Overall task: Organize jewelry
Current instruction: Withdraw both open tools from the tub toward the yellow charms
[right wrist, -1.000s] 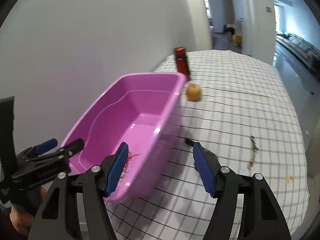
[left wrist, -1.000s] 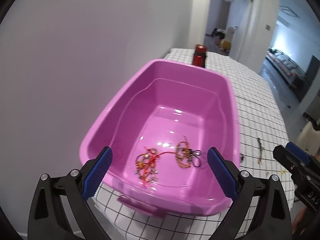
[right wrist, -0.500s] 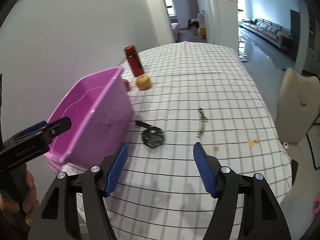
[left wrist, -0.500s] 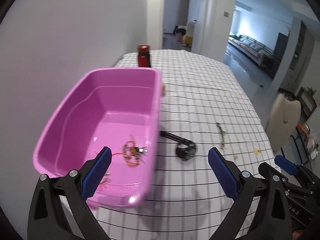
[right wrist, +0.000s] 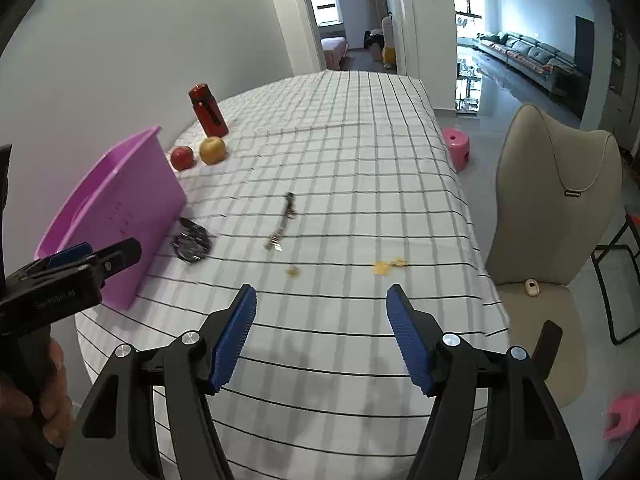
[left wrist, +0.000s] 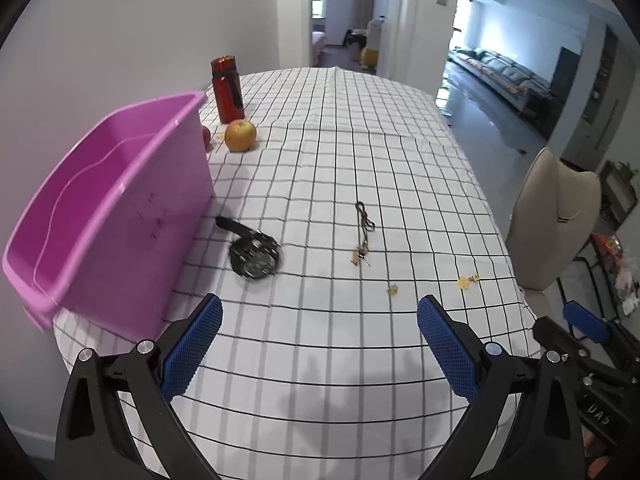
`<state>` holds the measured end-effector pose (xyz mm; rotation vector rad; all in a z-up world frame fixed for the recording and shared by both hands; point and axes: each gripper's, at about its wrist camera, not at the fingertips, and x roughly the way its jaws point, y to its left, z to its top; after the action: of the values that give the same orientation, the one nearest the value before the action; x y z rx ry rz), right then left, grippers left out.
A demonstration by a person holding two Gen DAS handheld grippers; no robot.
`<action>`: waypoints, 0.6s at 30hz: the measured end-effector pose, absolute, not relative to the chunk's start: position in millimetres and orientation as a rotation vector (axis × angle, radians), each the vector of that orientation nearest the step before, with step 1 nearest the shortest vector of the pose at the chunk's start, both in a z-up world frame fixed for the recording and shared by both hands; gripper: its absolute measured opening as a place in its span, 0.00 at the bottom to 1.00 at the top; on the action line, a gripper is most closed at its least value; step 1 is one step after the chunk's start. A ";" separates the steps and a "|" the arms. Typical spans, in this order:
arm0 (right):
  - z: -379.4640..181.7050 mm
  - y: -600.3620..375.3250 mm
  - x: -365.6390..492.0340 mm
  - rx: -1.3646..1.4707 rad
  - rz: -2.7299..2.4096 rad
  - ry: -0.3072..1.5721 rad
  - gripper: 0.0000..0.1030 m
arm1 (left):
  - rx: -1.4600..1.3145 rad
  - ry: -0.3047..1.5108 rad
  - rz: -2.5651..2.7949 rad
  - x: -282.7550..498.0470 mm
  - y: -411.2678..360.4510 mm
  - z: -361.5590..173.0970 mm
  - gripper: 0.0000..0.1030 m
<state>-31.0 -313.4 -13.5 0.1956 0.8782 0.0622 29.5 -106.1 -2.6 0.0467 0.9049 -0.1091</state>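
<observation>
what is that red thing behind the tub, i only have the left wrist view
Observer: A red apple, standing beside the yellow apple on the table.
Operator: ok, anything off the table that i'm missing
Observer: A pink stool stands on the floor by the far right corner.
Operator: and nearer to us
Observer: A small pale object lies on the seat of the chair.
</observation>
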 end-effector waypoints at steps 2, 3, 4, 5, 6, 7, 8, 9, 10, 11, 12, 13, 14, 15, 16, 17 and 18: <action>-22.5 -328.6 -28.8 0.182 0.078 0.888 0.63 | 0.035 0.895 -0.087 25.3 -120.6 -13.4 0.93; -29.5 -337.2 -26.3 0.167 0.083 0.894 0.63 | 0.031 0.890 -0.070 23.6 -127.7 -21.2 0.93; -33.9 -341.4 -24.3 0.161 0.085 0.899 0.63 | 0.029 0.893 -0.062 24.3 -131.9 -25.1 0.93; -39.5 -346.6 -21.2 0.161 0.087 0.907 0.63 | 0.025 0.903 -0.054 25.3 -137.2 -32.0 0.93; -44.0 -350.7 -17.7 0.168 0.091 0.913 0.63 | 0.023 0.916 -0.045 27.1 -141.6 -38.2 0.93; -47.4 -352.7 -14.6 0.173 0.093 0.915 0.63 | 0.021 0.923 -0.043 28.4 -144.4 -41.5 0.93; -53.3 -356.3 -10.0 0.177 0.096 0.919 0.63 | 0.024 0.932 -0.041 30.7 -148.3 -47.3 0.93; -57.9 -359.2 -6.2 0.177 0.098 0.920 0.63 | 0.030 0.938 -0.036 33.5 -151.8 -53.3 0.93; -63.1 -360.8 -2.4 0.176 0.098 0.919 0.63 | 0.034 0.941 -0.034 35.9 -153.9 -58.1 0.93; -69.3 -362.6 1.8 0.176 0.094 0.920 0.63 | 0.042 0.948 -0.033 39.8 -157.0 -65.1 0.93; -75.3 -364.0 5.5 0.178 0.092 0.921 0.63 | 0.047 0.950 -0.033 43.8 -159.6 -72.2 0.93; -83.4 -365.2 10.4 0.181 0.088 0.922 0.63 | 0.049 0.945 -0.032 47.3 -161.5 -78.4 0.93; -89.2 -366.5 13.9 0.182 0.085 0.920 0.63 | 0.051 0.939 -0.030 50.5 -162.6 -84.5 0.93; -97.2 -366.8 18.9 0.179 0.078 0.917 0.63 | 0.054 0.932 -0.030 54.5 -164.6 -92.6 0.93; -103.3 -367.4 23.5 0.177 0.070 0.915 0.63 | 0.058 0.932 -0.031 58.6 -166.2 -98.7 0.93; -108.6 -367.9 27.2 0.177 0.063 0.913 0.63 | 0.065 0.938 -0.033 64.5 -168.6 -106.9 0.93; -115.0 -369.2 31.3 0.182 0.055 0.909 0.63 | 0.066 0.944 -0.039 70.1 -170.3 -114.0 0.93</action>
<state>31.3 -369.2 -115.0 0.1816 0.9093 0.0554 70.1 -170.3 -114.0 0.0662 0.9441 -0.0393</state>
